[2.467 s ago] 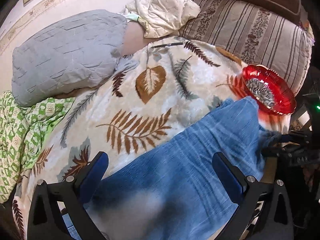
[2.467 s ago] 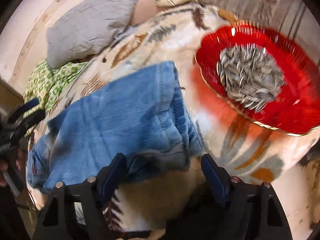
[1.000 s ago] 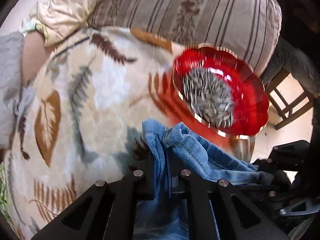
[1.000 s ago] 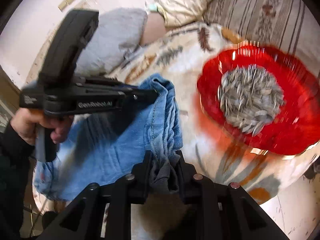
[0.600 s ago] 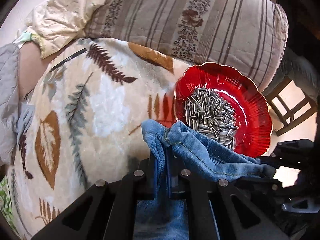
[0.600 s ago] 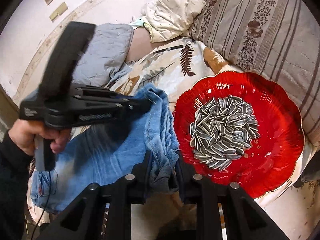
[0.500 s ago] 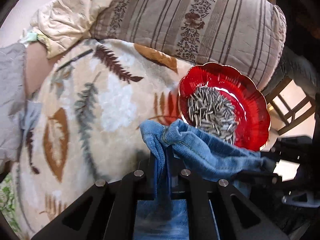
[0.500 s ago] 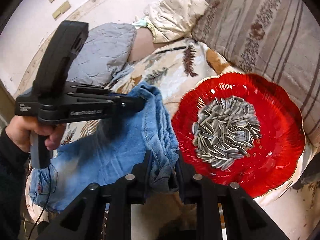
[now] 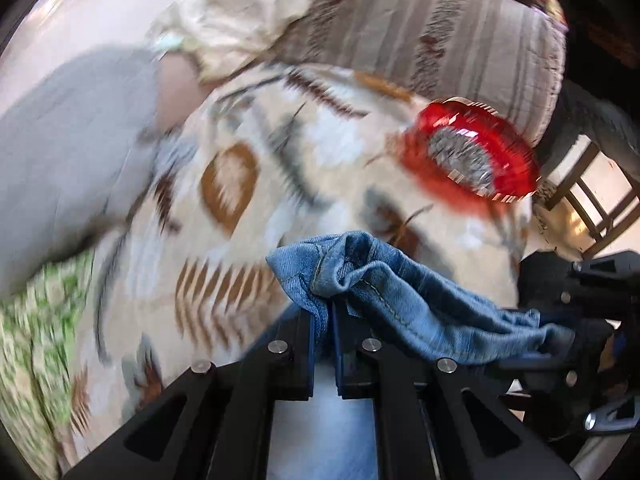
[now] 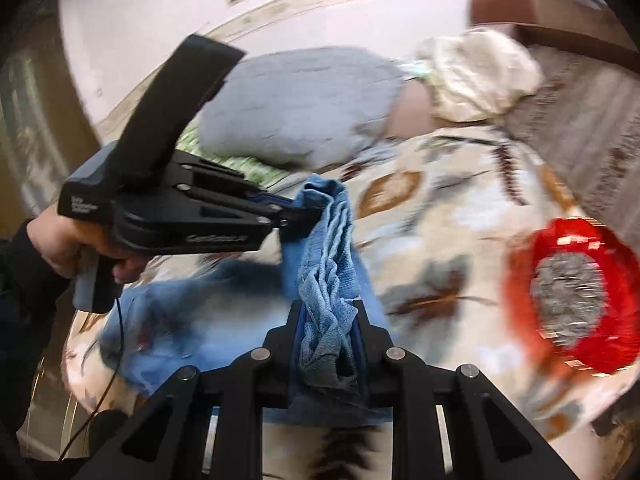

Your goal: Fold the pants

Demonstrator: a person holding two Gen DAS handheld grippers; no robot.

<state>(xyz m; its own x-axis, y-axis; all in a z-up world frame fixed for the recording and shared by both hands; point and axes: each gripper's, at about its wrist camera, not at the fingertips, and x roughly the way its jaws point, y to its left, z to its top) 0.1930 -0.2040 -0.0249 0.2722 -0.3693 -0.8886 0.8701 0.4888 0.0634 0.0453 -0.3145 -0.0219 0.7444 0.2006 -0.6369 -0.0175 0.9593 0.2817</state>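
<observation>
The blue jeans (image 9: 404,300) lie on a leaf-patterned blanket (image 9: 248,184) over a bed. My left gripper (image 9: 322,314) is shut on one corner of the jeans' end. My right gripper (image 10: 326,320) is shut on the other corner, bunched between its fingers. The denim edge hangs stretched between the two grippers, lifted above the blanket. The left gripper also shows in the right wrist view (image 10: 296,210), held in a hand. The rest of the jeans (image 10: 180,304) trails down to the left on the blanket.
A red glass bowl of sunflower seeds (image 9: 468,156) sits on the blanket at the right; it also shows in the right wrist view (image 10: 572,296). A grey pillow (image 10: 296,100), a cream cloth (image 9: 236,20) and a striped cushion (image 9: 440,28) lie at the back. A green patterned cloth (image 9: 36,312) is at left.
Both grippers closed on the corners of the jeans' end, lifted it, and have carried it back and to the left, away from the red bowl. The views are blurred by motion.
</observation>
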